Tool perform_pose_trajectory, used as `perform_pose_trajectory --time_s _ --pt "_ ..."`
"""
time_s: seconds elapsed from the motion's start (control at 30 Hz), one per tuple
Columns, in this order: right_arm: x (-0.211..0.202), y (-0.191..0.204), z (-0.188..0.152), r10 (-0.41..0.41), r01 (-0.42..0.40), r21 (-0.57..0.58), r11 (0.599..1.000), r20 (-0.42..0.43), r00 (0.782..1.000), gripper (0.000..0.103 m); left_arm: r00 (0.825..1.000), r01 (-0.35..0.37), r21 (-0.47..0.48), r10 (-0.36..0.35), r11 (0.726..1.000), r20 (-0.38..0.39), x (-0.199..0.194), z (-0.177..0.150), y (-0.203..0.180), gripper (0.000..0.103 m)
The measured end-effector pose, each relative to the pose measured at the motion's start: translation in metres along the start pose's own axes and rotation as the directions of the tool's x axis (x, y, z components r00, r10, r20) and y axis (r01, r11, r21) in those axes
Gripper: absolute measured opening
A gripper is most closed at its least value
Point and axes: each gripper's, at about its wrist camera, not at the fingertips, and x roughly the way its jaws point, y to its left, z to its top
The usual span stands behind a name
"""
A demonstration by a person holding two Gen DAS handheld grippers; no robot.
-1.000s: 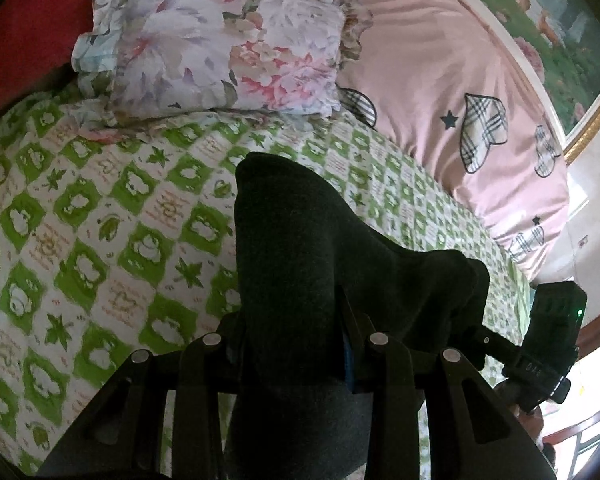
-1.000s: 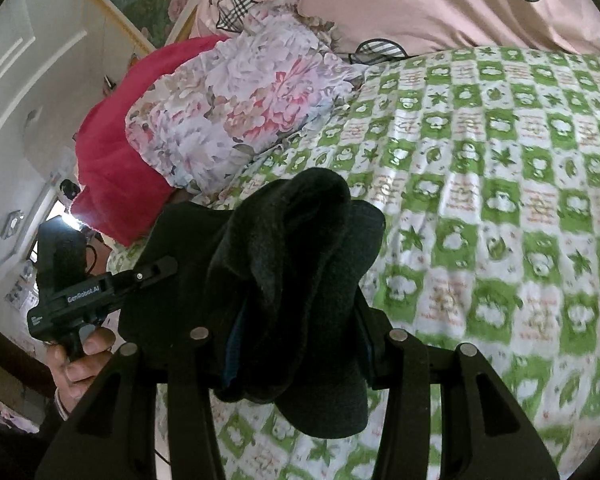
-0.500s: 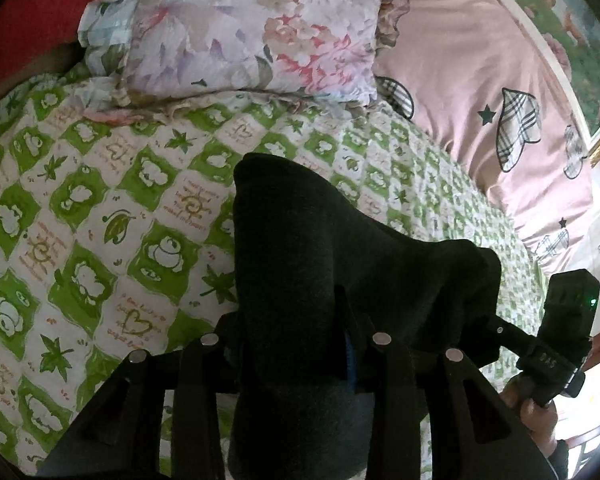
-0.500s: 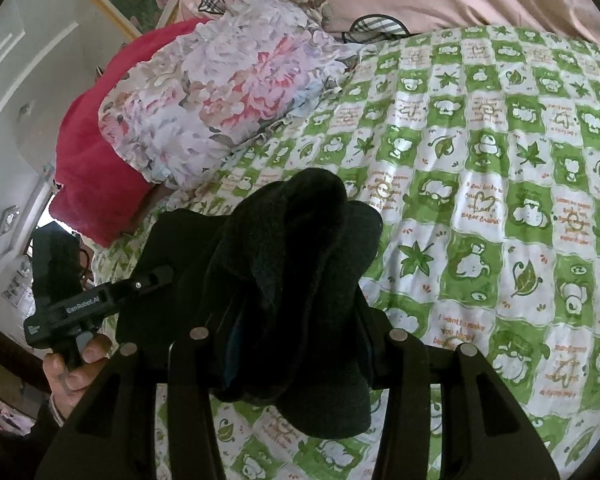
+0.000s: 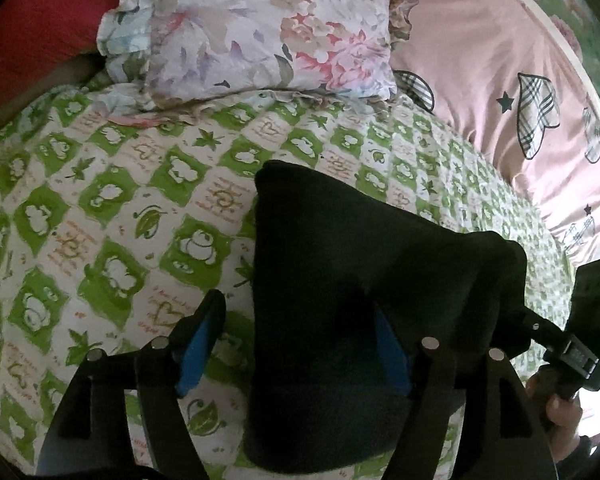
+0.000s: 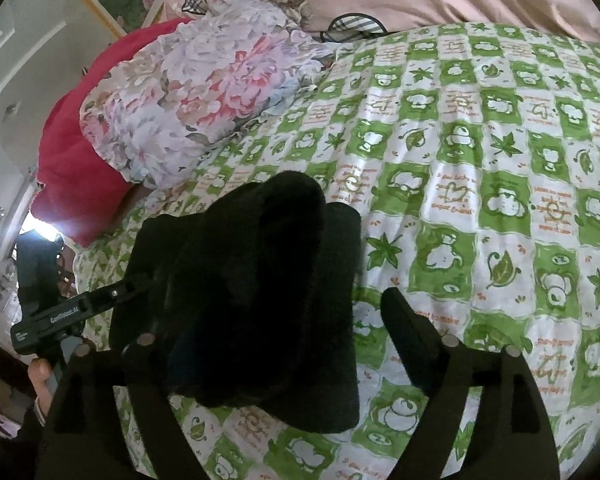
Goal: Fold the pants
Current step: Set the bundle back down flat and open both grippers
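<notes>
While both my jaws are opening, the dark pants (image 5: 340, 300) sit bunched on the green-checked sheet (image 5: 100, 208). Left gripper (image 5: 296, 344): left pad clear of the cloth, pants between. Right gripper (image 6: 284, 344): right finger (image 6: 412, 340) clear too. Flowered pillow (image 6: 204, 96) lies beyond.

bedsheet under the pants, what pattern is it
Green and white checks with cartoon prints on the bedsheet, clearest in the right wrist view.
</notes>
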Motion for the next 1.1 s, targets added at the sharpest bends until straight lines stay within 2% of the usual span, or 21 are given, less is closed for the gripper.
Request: perform_pose_trajectory --time_s 0.23,0.57,0.8,1.1 --pt "-0.025 0.011 -0.009 -0.008 0.010 -0.039 0.999 0.060 0.998 0.097 0.998 -0.051 0.045 0.049 0.998 0.032 -0.019 -0.013 -0.007 0.078" --pt "-0.058 0.044 -0.022 -0.010 0.029 -0.153 0.988 0.122 0.993 0.100 0.995 -0.069 0.095 0.062 0.993 0.077 -0.051 -0.039 -0.028 0.081" --pt "-0.070 0.069 -0.041 -0.029 0.069 -0.255 0.964 0.156 0.987 0.102 0.989 -0.103 0.137 0.087 0.985 0.118 -0.065 -0.060 -0.039 0.082" --pt "-0.068 0.069 -0.064 -0.058 0.096 -0.278 0.956 0.144 0.988 0.103 0.983 -0.121 0.165 0.096 0.979 0.154 -0.070 -0.082 -0.042 0.082"
